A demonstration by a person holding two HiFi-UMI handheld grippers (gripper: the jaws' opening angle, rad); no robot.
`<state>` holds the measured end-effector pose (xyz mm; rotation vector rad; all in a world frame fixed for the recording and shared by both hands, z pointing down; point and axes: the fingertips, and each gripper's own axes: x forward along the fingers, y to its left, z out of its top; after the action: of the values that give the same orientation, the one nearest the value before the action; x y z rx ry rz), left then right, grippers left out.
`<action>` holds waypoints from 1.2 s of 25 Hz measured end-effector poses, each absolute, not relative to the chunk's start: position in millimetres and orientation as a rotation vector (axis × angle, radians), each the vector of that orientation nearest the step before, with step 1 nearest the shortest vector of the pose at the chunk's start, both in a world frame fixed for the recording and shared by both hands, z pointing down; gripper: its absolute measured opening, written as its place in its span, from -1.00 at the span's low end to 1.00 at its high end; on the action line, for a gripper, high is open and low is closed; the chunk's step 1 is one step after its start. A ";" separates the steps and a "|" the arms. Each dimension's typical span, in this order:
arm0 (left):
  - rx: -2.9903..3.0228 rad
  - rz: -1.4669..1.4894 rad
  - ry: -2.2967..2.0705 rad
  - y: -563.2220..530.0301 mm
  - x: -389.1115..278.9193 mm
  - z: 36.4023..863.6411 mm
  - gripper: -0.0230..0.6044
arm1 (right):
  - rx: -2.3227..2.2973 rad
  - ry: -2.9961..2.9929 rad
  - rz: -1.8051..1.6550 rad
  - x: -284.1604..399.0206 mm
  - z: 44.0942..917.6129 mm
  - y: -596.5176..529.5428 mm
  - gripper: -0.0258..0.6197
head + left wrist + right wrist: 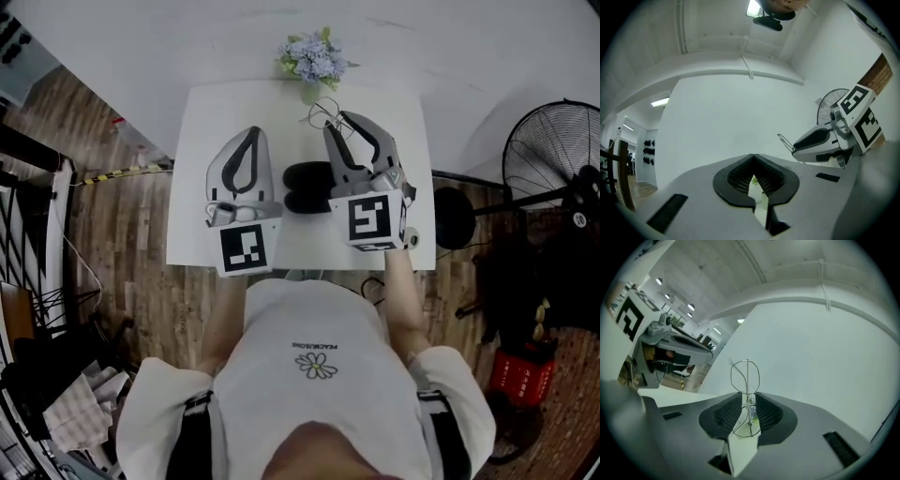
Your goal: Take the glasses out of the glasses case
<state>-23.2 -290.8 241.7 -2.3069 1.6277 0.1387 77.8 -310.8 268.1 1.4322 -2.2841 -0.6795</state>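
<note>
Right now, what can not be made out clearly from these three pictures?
Glasses case: head view only; the right gripper covers its right end, and its dark inside shows no detail.
Glasses: right gripper view, the closed jaws hide their middle; head view, the wire is too thin to follow.
Vase: head view, the flowers cover most of it.

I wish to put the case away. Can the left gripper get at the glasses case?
Probably yes: the glasses case lies uncovered just beside the left gripper, with nothing between them, though its shut jaws must open first.
</note>
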 end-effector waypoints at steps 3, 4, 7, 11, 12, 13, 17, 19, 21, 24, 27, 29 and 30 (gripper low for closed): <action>-2.303 0.159 1.614 -287.3 -21.1 233.0 -0.88 | 1.526 -2.380 -0.638 88.3 252.8 -303.8 -0.64; -2.306 0.162 1.612 -286.5 -20.9 231.5 -0.88 | 1.569 -2.421 -0.604 92.5 248.3 -301.0 -0.64; -2.315 0.164 1.612 -284.9 -21.4 228.7 -0.88 | 1.697 -2.563 -0.467 106.3 236.5 -292.1 -0.64; -2.325 0.158 1.612 -283.9 -21.0 226.9 -0.88 | 1.826 -2.614 -0.364 127.9 230.6 -281.3 -0.64; -2.328 0.159 1.610 -283.7 -20.3 226.6 -0.88 | 1.855 -2.613 -0.356 132.6 229.9 -278.6 -0.64; -2.331 0.161 1.608 -283.3 -19.5 226.1 -0.88 | 1.882 -2.611 -0.348 136.8 229.6 -275.7 -0.64; -2.340 0.173 1.596 -281.4 -15.0 223.8 -0.88 | 1.968 -2.604 -0.317 149.8 229.4 -264.8 -0.64; -2.349 0.185 1.593 -280.8 -13.0 222.9 -0.88 | 2.000 -2.602 -0.309 154.2 229.6 -260.4 -0.64; -2.357 0.194 1.589 -280.2 -11.4 223.1 -0.88 | 2.025 -2.596 -0.303 157.9 230.8 -256.3 -0.64; -2.364 0.200 1.588 -278.9 -9.7 223.9 -0.88 | 2.046 -2.583 -0.290 161.4 233.9 -252.2 -0.64; -2.364 0.202 1.584 -278.5 -8.5 223.8 -0.88 | 2.054 -2.586 -0.267 162.6 236.5 -251.7 -0.64; -2.365 0.201 1.583 -278.5 -7.5 223.3 -0.88 | 2.055 -2.582 -0.254 162.7 238.1 -252.2 -0.64; -2.365 0.200 1.581 -278.5 -6.7 223.1 -0.88 | 2.054 -2.577 -0.251 162.8 238.8 -252.3 -0.64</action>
<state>-6.7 -278.5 223.1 -2.3654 1.5810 0.2003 162.8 -252.3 238.8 2.0538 -2.5771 -0.2507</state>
